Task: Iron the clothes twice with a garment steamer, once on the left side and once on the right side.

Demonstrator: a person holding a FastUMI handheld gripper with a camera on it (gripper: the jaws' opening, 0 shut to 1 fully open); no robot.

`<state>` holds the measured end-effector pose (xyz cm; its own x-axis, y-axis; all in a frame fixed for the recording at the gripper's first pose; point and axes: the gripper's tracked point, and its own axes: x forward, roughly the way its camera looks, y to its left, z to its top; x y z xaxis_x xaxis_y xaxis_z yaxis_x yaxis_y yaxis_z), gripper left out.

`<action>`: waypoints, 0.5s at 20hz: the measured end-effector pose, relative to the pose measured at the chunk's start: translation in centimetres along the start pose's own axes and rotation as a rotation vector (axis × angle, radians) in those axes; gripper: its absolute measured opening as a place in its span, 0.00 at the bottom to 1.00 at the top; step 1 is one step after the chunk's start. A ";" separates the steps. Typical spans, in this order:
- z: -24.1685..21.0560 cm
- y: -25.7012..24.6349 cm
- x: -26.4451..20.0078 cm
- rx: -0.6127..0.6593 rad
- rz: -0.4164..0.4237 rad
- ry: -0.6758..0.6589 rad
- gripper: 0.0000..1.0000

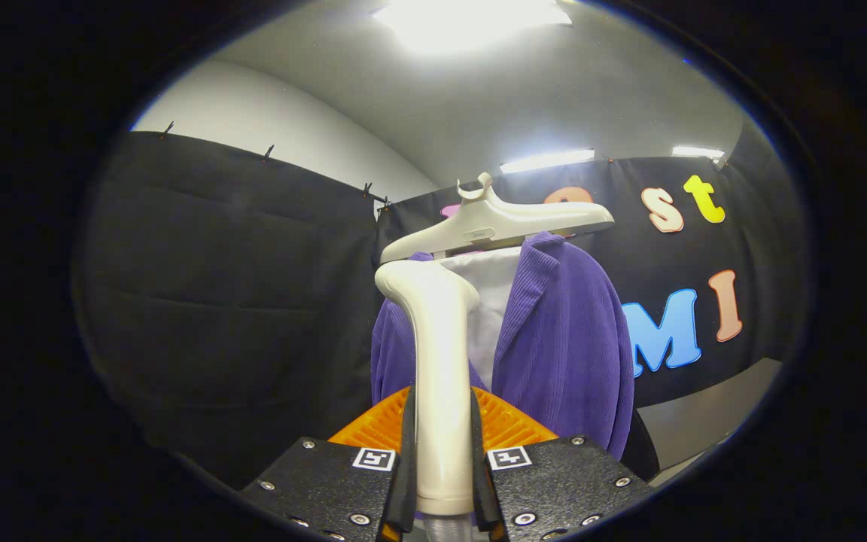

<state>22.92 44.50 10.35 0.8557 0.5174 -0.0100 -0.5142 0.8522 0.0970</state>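
1. The gripper (441, 459) has both fingers pressed against the handle of the garment steamer (437, 361), one on each side, so the handle stands upright between them.
2. The steamer's rounded head bends over at the top, facing the clothing just beyond it.
3. A purple corduroy jacket (565, 339) hangs on a pale hanger (501, 222) beyond the fingers, open at the front over a white lining (492, 301).
4. From here I can't tell whether the steamer head touches the fabric.
5. Black cloth (230, 301) forms the booth wall behind.

Tongs (441, 452) upright, both fingers clamped on steamer handle (439, 354)
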 end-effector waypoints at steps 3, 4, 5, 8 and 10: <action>-3.5 0.3 -0.2 -0.021 0.009 0.065 0.30; -4.7 -0.1 0.1 -0.026 0.007 0.088 0.30; -5.9 -0.5 0.2 -0.027 0.005 0.108 0.30; -9.7 -0.9 -0.2 -0.027 -0.007 0.165 0.30; -11.4 -1.0 -0.8 -0.022 -0.007 0.188 0.30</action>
<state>22.13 44.14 -1.04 0.8342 0.5153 -0.1964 -0.5113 0.8562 0.0744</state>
